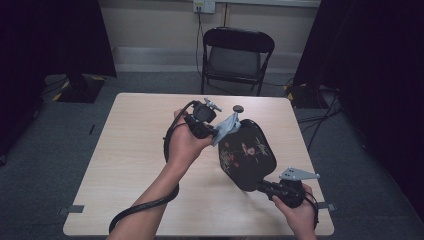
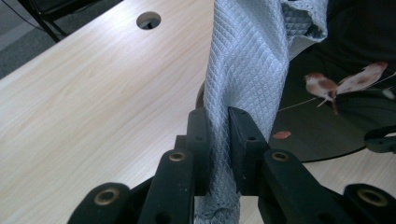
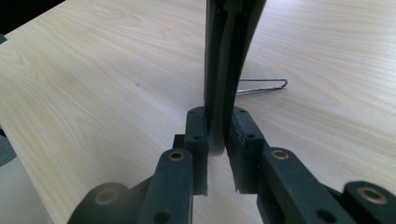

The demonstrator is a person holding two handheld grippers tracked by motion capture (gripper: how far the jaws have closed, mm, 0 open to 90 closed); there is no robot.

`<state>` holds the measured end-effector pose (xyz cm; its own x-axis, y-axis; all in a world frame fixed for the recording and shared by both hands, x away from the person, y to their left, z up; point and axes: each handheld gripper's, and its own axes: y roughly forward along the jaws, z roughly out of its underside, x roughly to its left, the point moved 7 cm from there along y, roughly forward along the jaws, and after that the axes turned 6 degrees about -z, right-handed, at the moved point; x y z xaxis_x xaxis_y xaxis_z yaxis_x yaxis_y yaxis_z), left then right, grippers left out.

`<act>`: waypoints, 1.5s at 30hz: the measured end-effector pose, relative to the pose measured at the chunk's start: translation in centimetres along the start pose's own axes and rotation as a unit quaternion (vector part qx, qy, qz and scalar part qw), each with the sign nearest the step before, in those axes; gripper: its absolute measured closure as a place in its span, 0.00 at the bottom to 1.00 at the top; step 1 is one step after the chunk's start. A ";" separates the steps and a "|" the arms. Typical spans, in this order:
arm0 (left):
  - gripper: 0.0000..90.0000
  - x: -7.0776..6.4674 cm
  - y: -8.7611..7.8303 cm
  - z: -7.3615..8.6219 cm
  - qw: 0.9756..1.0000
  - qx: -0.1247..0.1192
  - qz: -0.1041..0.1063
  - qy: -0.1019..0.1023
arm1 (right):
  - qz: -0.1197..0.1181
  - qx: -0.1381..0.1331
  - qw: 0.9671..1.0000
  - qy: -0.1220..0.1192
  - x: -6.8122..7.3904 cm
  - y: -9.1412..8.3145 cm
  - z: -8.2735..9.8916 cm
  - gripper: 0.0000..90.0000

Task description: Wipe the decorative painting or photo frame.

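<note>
Clamped between the jaws of the left gripper [image 2: 217, 140] is a pale grey cloth [image 2: 247, 60]; the woven fabric, with a small diamond pattern, is seen rising out of the pads and folding over at the top. Just to the right of this cloth, in the left gripper view, the dark glossy face of a tray [image 2: 327, 126] is seen, painted with small reddish birds and thin twigs. From the high view, the left gripper [image 1: 212, 131] is held at the upper left edge of the tray [image 1: 247, 152], and the cloth [image 1: 226, 127] is touching that edge, or lies very close to it.

The right gripper [image 3: 217, 135] is closed on the rim of the same tray [image 3: 229, 56], which is seen edge-on as a thin black lacquered plate standing upright between the pads. In the high view the right gripper [image 1: 270, 188] is holding the near corner, so the tray is lifted and tilted above the desk [image 1: 135, 165], with its long axis running from that corner away toward the left gripper.

It is judged that the painted face will be wiped: the cloth has to be drawn down and to the right along the long axis, toward the right gripper, while the tray is kept steady. The surface is smooth and hard, the cloth soft. A thin wire piece [image 3: 261, 86] lies on the pale wooden desk behind the tray.
</note>
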<state>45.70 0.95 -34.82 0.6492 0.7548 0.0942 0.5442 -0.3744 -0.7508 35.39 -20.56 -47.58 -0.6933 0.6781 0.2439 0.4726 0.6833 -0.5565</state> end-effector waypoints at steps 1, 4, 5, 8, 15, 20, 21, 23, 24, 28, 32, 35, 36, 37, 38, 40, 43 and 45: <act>0.88 0.1 0.2 0.2 1.000 0.001 0.001 -0.002 | 0.000 0.000 1.000 -0.001 0.0 0.0 0.0 0.89; 0.88 0.3 0.6 0.7 1.000 0.006 0.002 -0.004 | 0.000 -0.001 1.000 0.000 0.0 0.0 0.0 0.89; 0.88 0.3 0.8 0.9 1.000 0.007 0.002 -0.010 | 0.000 -0.001 1.000 -0.001 0.0 0.0 0.0 0.89; 0.88 0.7 1.3 1.5 1.000 0.012 0.001 -0.012 | 0.000 -0.001 1.000 -0.001 0.0 0.0 0.0 0.89; 0.88 1.1 2.4 2.6 0.999 0.021 0.005 -0.027 | -0.001 -0.001 1.000 0.000 0.0 0.0 0.0 0.89; 0.88 1.1 2.9 3.2 0.999 0.027 0.010 -0.031 | -0.001 -0.001 1.000 -0.001 0.0 0.0 0.0 0.89; 0.88 1.0 2.9 3.3 0.999 0.028 0.009 -0.034 | -0.001 -0.001 1.000 -0.001 0.0 0.0 0.0 0.89; 0.88 1.0 3.0 3.5 0.999 0.029 0.010 -0.032 | -0.002 -0.002 1.000 -0.001 0.0 0.1 0.0 0.89; 0.88 1.0 3.1 3.6 0.999 0.028 0.009 -0.031 | -0.001 -0.001 1.000 -0.001 0.0 0.1 0.0 0.89; 0.88 1.0 3.5 4.4 0.999 0.035 0.006 -0.032 | -0.001 -0.001 1.000 -0.002 0.0 0.1 0.0 0.89; 0.88 0.9 4.4 5.5 0.999 0.043 0.002 -0.031 | -0.001 -0.001 1.000 -0.002 0.0 0.1 -0.1 0.89; 0.88 0.8 4.8 6.2 0.998 0.049 0.005 -0.035 | -0.002 -0.001 1.000 -0.002 0.1 0.1 -0.1 0.89; 0.88 0.8 5.0 6.4 0.998 0.048 0.005 -0.035 | -0.002 -0.001 1.000 -0.002 0.1 0.1 -0.1 0.89; 0.88 0.7 5.2 6.6 0.998 0.050 0.006 -0.037 | -0.002 -0.001 1.000 -0.002 0.1 0.1 -0.1 0.89; 0.88 0.7 5.3 6.8 0.998 0.051 0.007 -0.038 | -0.002 -0.001 1.000 -0.002 0.0 0.1 -0.1 0.89; 0.88 0.6 5.6 7.1 0.998 0.053 0.008 -0.037 | -0.002 0.000 1.000 -0.002 0.0 0.1 -0.1 0.89; 0.88 0.5 5.9 7.6 0.997 0.055 0.013 -0.043 | -0.003 0.000 1.000 -0.002 0.1 0.2 -0.1 0.89; 0.88 0.5 6.0 7.8 0.997 0.058 0.014 -0.044 | -0.003 0.000 1.000 -0.002 0.1 0.2 -0.1 0.89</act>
<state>45.12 3.25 -44.44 0.6115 0.7911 0.0191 0.4587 -0.3347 -0.8231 35.50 -20.31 -47.59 -0.6989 0.6724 0.2436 0.4682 0.6877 -0.5548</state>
